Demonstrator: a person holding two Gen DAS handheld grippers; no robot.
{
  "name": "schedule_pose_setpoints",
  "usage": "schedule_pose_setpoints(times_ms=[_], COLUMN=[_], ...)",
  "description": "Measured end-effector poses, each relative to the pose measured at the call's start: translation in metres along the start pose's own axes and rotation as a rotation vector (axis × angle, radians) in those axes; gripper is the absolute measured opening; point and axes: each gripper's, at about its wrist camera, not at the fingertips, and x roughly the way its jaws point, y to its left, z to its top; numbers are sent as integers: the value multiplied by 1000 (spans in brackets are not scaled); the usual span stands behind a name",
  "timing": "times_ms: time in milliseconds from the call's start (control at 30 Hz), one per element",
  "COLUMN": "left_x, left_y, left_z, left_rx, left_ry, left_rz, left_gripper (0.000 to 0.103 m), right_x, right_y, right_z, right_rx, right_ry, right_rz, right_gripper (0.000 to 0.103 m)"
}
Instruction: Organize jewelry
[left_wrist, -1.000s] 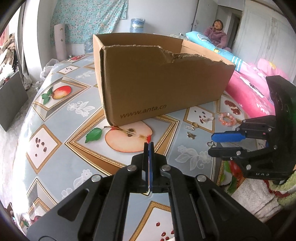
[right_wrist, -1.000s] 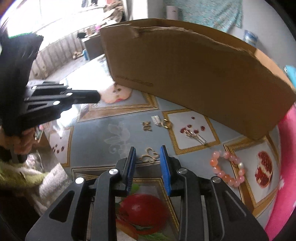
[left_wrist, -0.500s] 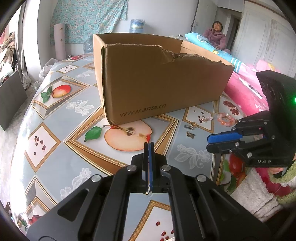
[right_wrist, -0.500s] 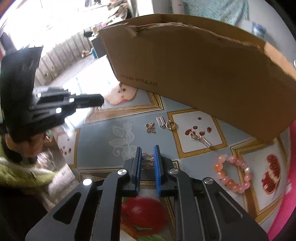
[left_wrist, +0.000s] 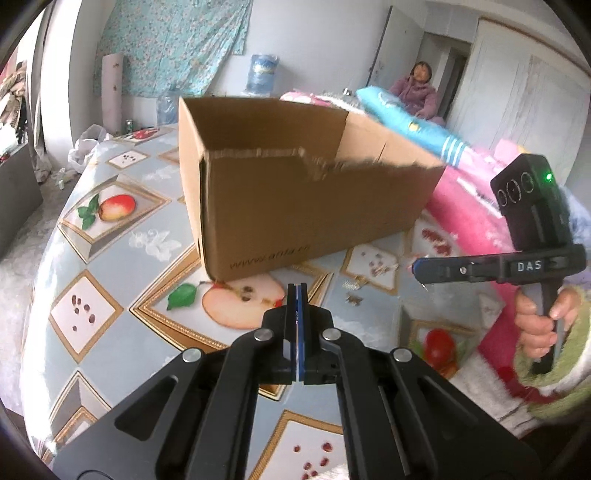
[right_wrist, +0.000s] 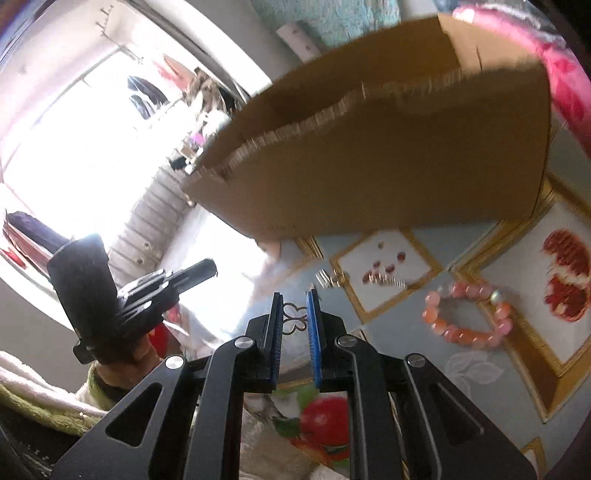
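Observation:
A gold butterfly charm (right_wrist: 293, 320) hangs between the blue pads of my right gripper (right_wrist: 294, 306), which is shut on it and held above the table, rolled to one side. The open cardboard box (right_wrist: 388, 166) (left_wrist: 295, 206) stands just beyond. On the fruit-print tablecloth (left_wrist: 110, 332) lie a pink bead bracelet (right_wrist: 465, 317), a small chain clip (right_wrist: 386, 279), and a little comb with a ring (right_wrist: 328, 277). My left gripper (left_wrist: 296, 291) is shut with nothing in it, in front of the box; it also shows in the right wrist view (right_wrist: 207, 267). The right gripper (left_wrist: 419, 267) shows at the right, gripped by a hand (left_wrist: 535, 325).
Small loose pieces (left_wrist: 354, 291) lie on the cloth right of the box's front corner. Pink bedding (left_wrist: 469, 206) and a blue pillow (left_wrist: 417, 129) lie to the right of the table. A person (left_wrist: 417, 88) sits by the far doorway. The floor drops off left of the table.
My right gripper closed on the butterfly charm, lifted it off the cloth and rolled sideways toward the box. My left gripper rose a little and stayed shut.

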Motion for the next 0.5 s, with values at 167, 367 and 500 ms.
schedule_pose_setpoints(times_ms=[167,367,500], left_x=[-33,-44,-21], left_y=[-10,-28,-36], left_z=[31,89,129], left_rx=[10,60,71], left_ry=[-77,-127,-88], left_rz=[-60,-107,-113], left_gripper=[0,0,0], right_x=[-24,-52,-59], right_y=[18,27,22], right_z=[22,51,71], right_rx=[-47,-112,-118], right_ry=[-106,-221,-257], right_rz=[24,53,46], right_gripper=[13,13,13])
